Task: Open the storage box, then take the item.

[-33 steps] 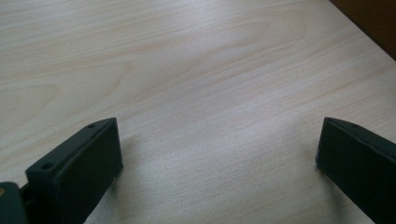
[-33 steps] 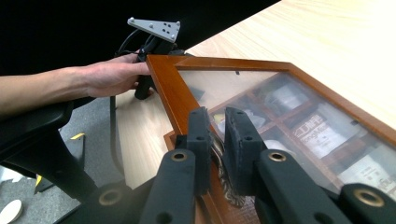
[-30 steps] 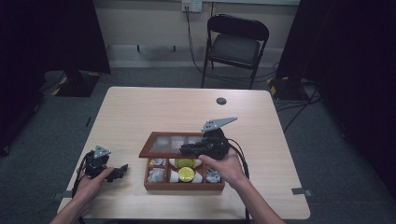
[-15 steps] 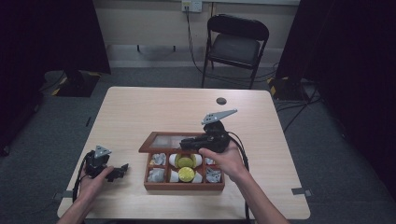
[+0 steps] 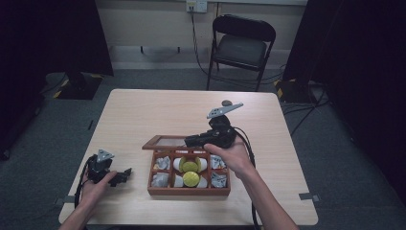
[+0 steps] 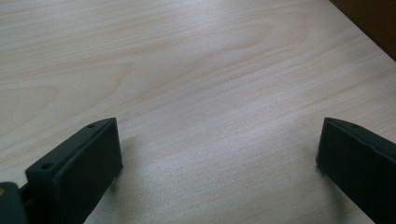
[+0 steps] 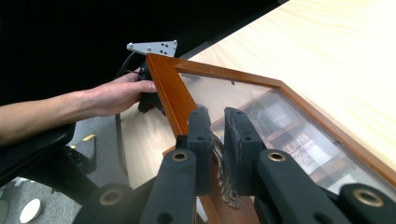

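Observation:
A brown wooden box point(image 5: 189, 191) sits at the table's front middle, with yellow round pieces point(image 5: 191, 178) and silvery packets point(image 5: 160, 179) in its compartments. Its glass-paned lid point(image 5: 165, 142) is hinged at the back and raised partway. My right gripper point(image 5: 190, 140) is shut on the lid's front frame. In the right gripper view the gripper point(image 7: 217, 122) pinches the frame beside a brass latch point(image 7: 225, 184), and the lid point(image 7: 169, 91) slants away. My left gripper point(image 5: 125, 173) rests on the table left of the box, open point(image 6: 217, 154) over bare wood.
A small dark round object point(image 5: 226, 102) lies near the table's far edge. A black folding chair point(image 5: 242, 48) stands behind the table. The person's left hand point(image 7: 116, 95) appears beyond the lid. The light wooden table point(image 5: 158, 110) stretches behind and beside the box.
My right gripper has risen with the lid's front edge, swinging the lid further up on its hinge. The left gripper has stayed put.

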A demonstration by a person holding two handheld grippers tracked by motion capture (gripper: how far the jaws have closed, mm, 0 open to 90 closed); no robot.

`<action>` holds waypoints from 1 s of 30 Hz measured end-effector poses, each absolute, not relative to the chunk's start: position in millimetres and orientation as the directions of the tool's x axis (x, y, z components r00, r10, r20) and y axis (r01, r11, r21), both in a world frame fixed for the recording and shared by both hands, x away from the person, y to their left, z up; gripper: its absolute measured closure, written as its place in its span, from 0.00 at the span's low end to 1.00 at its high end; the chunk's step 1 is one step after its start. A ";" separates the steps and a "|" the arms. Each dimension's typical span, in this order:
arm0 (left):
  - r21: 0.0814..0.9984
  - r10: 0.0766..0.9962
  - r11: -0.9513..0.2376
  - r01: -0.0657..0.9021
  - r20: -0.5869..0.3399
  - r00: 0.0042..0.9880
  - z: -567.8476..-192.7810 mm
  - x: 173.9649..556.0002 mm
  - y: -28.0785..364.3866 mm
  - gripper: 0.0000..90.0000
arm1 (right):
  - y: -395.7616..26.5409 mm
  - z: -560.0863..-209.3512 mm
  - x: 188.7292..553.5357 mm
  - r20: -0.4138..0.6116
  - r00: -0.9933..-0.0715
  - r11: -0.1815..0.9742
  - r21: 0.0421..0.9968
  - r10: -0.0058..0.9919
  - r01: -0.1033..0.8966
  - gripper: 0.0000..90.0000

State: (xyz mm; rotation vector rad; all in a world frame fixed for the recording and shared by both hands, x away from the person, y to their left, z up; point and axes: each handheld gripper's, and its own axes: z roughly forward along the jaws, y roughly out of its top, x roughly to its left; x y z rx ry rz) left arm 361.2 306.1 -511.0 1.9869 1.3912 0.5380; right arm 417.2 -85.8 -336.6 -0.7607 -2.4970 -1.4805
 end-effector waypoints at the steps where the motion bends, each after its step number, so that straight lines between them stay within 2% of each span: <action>1: 0.706 0.935 -0.230 0.670 -0.032 0.354 -511.0 361.2 306.1 0.00 | -85.8 -336.0 417.8 0.367 -0.861 0.386 0.781 0.351 0.490 0.90; 15: 0.706 0.934 -0.231 0.670 -0.032 0.355 -510.9 361.3 306.2 0.00 | -86.6 -328.2 429.9 0.391 -0.852 0.387 0.768 0.350 0.511 0.91; 21: 0.704 0.921 -0.257 0.662 -0.029 0.388 -510.4 361.7 309.5 0.00 | -86.9 -328.7 430.7 0.394 -0.853 0.387 0.768 0.344 0.511 0.91; 24: 0.705 0.916 -0.265 0.658 -0.029 0.399 -508.2 361.3 310.4 0.05 | -86.8 -328.0 431.3 0.391 -0.853 0.389 0.768 0.344 0.509 0.91; 27: 0.706 0.908 -0.274 0.653 -0.033 0.417 -503.8 357.7 307.4 0.22 | -86.6 -327.3 432.1 0.391 -0.853 0.388 0.768 0.345 0.509 0.91; 30: 0.704 0.891 -0.304 0.641 -0.027 0.452 -496.3 352.8 300.8 0.19 | -86.0 -327.3 431.8 0.389 -0.854 0.390 0.768 0.345 0.508 0.91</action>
